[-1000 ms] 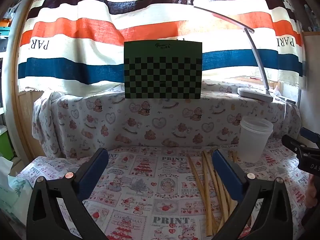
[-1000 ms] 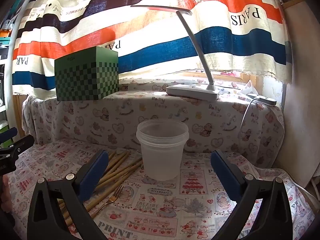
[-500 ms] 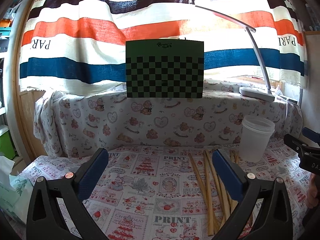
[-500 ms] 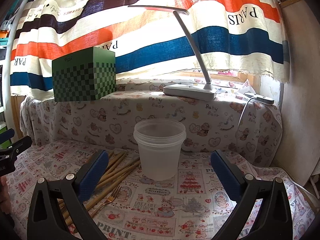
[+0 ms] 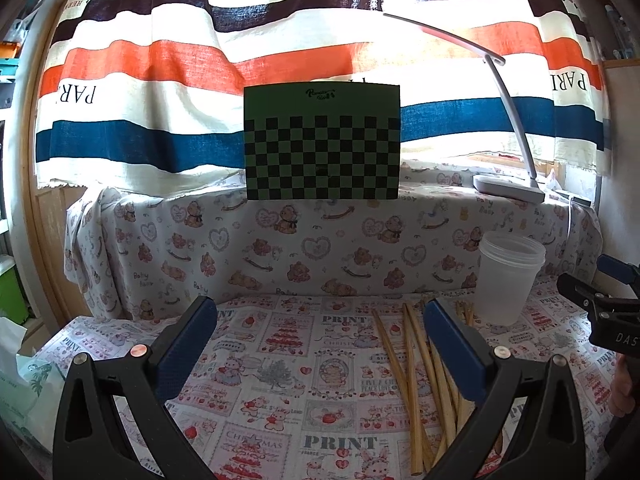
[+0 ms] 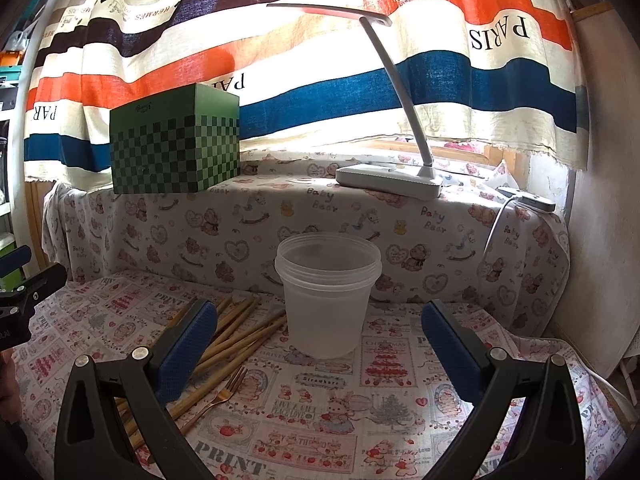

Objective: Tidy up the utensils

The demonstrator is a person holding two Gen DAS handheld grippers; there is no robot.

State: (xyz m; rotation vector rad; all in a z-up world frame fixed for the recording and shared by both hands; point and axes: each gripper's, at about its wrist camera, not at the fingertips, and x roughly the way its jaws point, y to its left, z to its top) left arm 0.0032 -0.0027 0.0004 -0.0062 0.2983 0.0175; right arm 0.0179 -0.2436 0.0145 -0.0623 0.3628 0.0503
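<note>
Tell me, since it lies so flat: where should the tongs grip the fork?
Probably the fork handle at mid-length, coming from above with the fingers across it. It lies flat on the cloth, tines towards the plastic cup, with the chopsticks close on its left.

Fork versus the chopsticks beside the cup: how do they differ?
The fork is a single coppery metal piece with tines; the chopsticks are many plain bamboo-coloured sticks. The fork lies nearer the right gripper, the chopsticks reach back beside the plastic cup. Both lie flat on the cloth.

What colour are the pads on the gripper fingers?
Dark blue, with a fine textured surface, on black plastic fingers. The right gripper's pads show it best in the right wrist view.
</note>
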